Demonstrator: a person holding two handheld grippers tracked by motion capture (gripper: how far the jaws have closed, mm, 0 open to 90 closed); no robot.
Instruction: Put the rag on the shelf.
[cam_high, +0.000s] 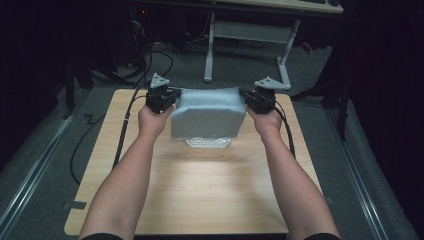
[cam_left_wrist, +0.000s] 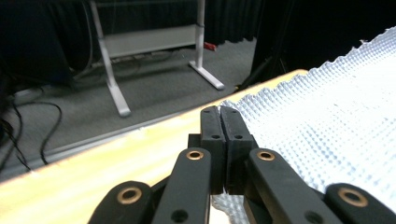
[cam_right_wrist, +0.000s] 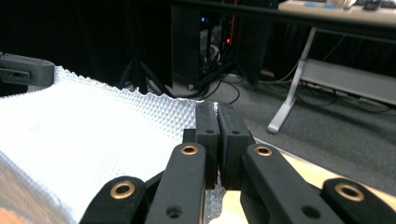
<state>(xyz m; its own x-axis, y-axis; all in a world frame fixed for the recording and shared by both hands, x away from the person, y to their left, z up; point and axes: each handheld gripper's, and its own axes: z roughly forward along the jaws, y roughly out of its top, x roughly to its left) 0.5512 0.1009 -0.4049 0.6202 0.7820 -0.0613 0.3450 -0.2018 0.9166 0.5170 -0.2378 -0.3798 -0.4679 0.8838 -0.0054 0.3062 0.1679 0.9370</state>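
A pale blue-white sheet of bumpy foam wrap (cam_high: 207, 114) is held stretched above the far part of the wooden table (cam_high: 200, 185). My left gripper (cam_high: 176, 98) is shut on the sheet's far left corner, my right gripper (cam_high: 243, 96) on its far right corner. In the left gripper view the jaws (cam_left_wrist: 220, 112) are pressed together on the sheet's edge (cam_left_wrist: 327, 121). The right gripper view shows its jaws (cam_right_wrist: 217, 108) pinching the edge of the sheet (cam_right_wrist: 93, 135). The sheet's front part hangs down over a clear textured object (cam_high: 208, 142) on the table, mostly hidden.
A white-legged desk (cam_high: 250, 35) stands on the grey floor beyond the table. Black cables (cam_high: 125, 125) trail off the table's left side and another (cam_high: 287, 130) runs along my right forearm. Dark stands and equipment sit in the background.
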